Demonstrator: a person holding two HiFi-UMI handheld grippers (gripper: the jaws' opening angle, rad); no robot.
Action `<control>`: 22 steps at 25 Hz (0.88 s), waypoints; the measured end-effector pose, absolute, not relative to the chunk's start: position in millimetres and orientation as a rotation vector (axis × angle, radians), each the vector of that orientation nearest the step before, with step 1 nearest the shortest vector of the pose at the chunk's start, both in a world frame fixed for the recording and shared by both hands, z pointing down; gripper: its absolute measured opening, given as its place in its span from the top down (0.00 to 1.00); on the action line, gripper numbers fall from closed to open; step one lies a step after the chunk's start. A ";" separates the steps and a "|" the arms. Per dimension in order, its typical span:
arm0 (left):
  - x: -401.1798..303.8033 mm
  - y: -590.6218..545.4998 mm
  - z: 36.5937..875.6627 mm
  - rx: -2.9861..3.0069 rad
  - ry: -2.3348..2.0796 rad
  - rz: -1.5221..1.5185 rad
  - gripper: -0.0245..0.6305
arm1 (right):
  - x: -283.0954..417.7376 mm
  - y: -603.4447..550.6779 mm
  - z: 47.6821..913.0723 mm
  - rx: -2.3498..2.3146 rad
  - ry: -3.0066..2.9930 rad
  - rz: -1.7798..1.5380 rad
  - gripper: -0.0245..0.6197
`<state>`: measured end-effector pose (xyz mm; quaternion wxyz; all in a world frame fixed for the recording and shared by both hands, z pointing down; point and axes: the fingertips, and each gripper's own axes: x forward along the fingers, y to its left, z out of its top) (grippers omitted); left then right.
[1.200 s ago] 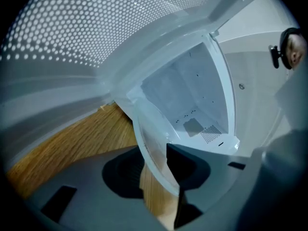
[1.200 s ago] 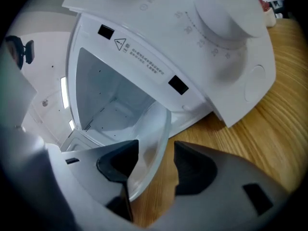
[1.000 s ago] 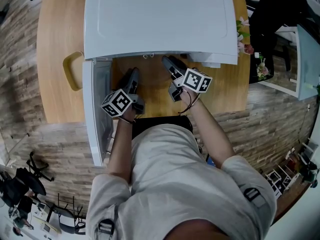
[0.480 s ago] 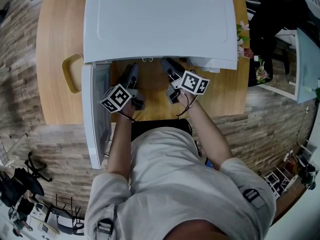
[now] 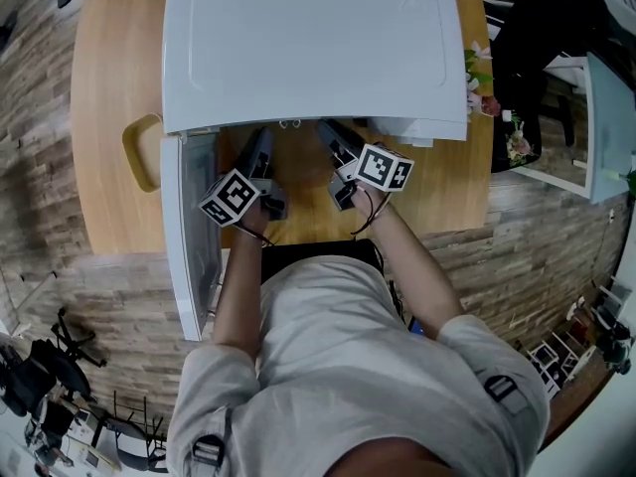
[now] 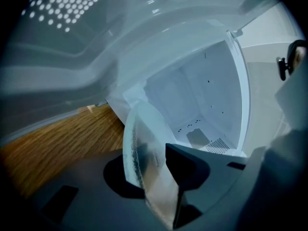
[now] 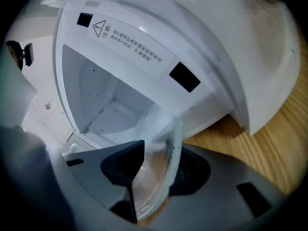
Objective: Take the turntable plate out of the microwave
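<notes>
The white microwave (image 5: 308,43) stands on a wooden table (image 5: 114,87) with its door (image 5: 194,227) swung open at the left. Both grippers reach into its mouth, which the head view hides under the top. The clear glass turntable plate (image 6: 144,143) stands tilted on edge at the cavity's (image 6: 202,95) opening. My left gripper (image 6: 154,153) is closing, with the plate's rim between its jaws and both pads against the glass. The right gripper (image 7: 154,162) is closing on the opposite rim of the plate (image 7: 159,138), pads also touching it.
A tan looped handle (image 5: 139,147) lies on the table left of the door. Flowers (image 5: 480,73) stand at the microwave's right. The person's body fills the near side. The cavity (image 7: 96,100) walls close in around both grippers.
The left gripper has slid a little further in under the microwave's top. The right gripper has stayed where it was.
</notes>
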<state>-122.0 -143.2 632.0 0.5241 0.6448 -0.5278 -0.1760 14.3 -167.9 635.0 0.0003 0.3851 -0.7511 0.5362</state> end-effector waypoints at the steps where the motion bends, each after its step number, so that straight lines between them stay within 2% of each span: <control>1: -122.9 -141.7 633.5 1.548 -1.264 -0.420 0.75 | 15.4 -167.1 636.1 1.213 -2.358 1.683 0.72; 22: -117.8 -119.5 614.3 1.641 -1.259 -0.358 0.77 | 24.3 -142.1 616.8 1.233 -2.420 1.671 0.77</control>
